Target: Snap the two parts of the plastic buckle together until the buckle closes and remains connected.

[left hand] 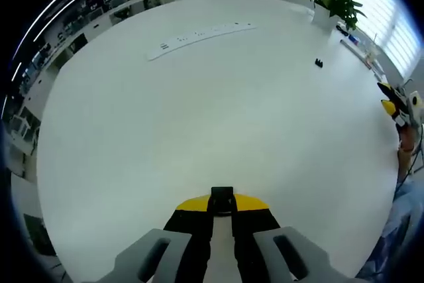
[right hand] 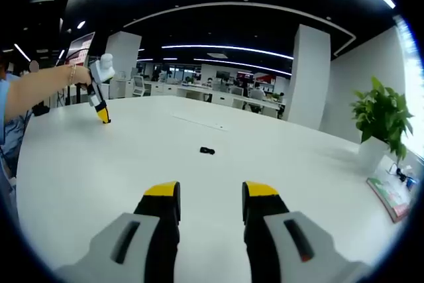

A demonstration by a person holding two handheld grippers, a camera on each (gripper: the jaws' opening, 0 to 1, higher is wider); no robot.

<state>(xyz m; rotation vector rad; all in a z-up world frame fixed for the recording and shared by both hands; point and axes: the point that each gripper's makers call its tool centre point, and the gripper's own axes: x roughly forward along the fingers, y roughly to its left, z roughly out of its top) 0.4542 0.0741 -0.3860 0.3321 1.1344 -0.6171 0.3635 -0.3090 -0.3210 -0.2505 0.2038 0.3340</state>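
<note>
"On the white worktop (left hand: pixel 132 130), out in the open middle, lies one small black thing. Is that the buckle (right hand: pixel 207 150)?"

"I take it so. It is too small to tell whether it is both halves lying side by side or one half alone. It sits well ahead of the right tongs (right hand: pixel 212 193), with nothing touching it."

"And those tongs?"

"Spread wide, yellow tips apart, nothing between them. They hover low over the worktop and point toward the buckle."

"What of the left tongs (left hand: pixel 222 207)?"

"Drawn together, tips almost meeting. A small dark block shows right at the tips, but I cannot tell if it is a buckle half or part of the tongs themselves. The right gripper view shows them off to the side, held by a person's arm (right hand: pixel 40 91), tip down close to the worktop and well apart from the buckle."

"So which step is this?"

"The very start, by my judgement: reaching in. Nothing looks snapped together yet. Next, the right tongs need to travel forward and close on one half, while the left tongs come across to hold the other, so the two halves can be lined up end to end and pushed until they click."

"Count for me."

"Two tongs, one black buckle piece on the worktop, one long white power strip (left hand: pixel 199 34) farther back, one potted plant (right hand: pixel 381 117) at the edge."
</note>
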